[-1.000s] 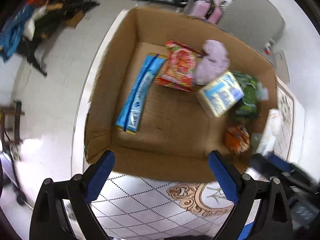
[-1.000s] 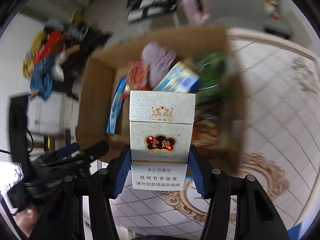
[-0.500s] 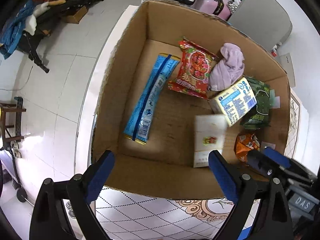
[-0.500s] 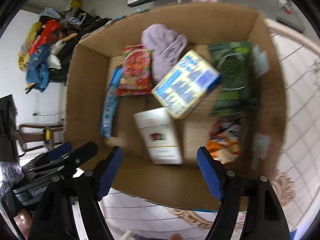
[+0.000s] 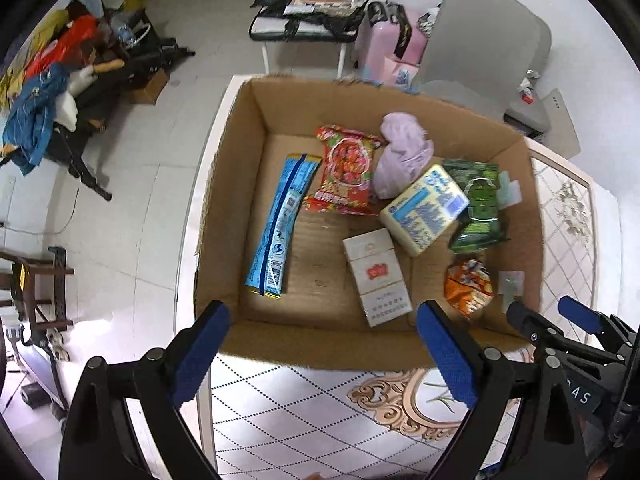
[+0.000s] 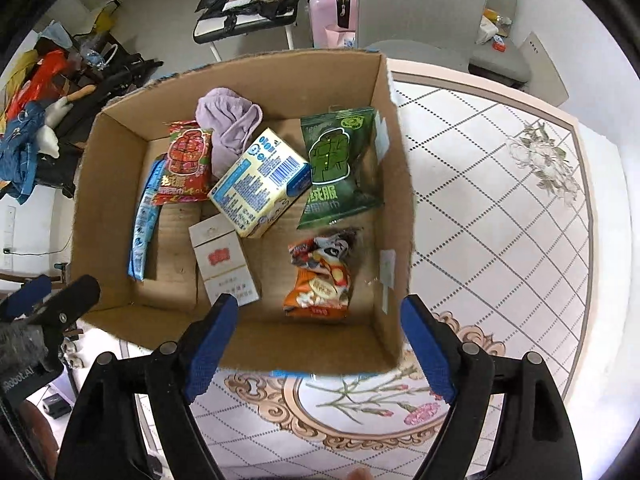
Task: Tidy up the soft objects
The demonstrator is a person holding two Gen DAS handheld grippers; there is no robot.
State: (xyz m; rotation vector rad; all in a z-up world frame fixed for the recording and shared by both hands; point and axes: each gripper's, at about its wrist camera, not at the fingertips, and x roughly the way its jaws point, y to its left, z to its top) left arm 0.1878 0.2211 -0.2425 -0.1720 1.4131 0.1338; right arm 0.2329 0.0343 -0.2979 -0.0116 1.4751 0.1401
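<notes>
Nearest the cameras, the left gripper (image 5: 322,354) and right gripper (image 6: 320,346) both gape wide with nothing between the blue pads, poised over the near wall of one cardboard box (image 6: 120,128) on the patterned table (image 6: 500,208). Seven items lie inside: a white cigarette pack (image 6: 224,260), its small print unreadable; an orange snack bag (image 6: 320,276); a long blue packet (image 5: 280,224), half hidden in the right view; a yellow-blue tissue pack (image 6: 260,188); a green pouch (image 6: 340,168) marked "Teemee"; a red pouch (image 6: 186,168); and, farthest, a lilac cloth (image 6: 230,124).
</notes>
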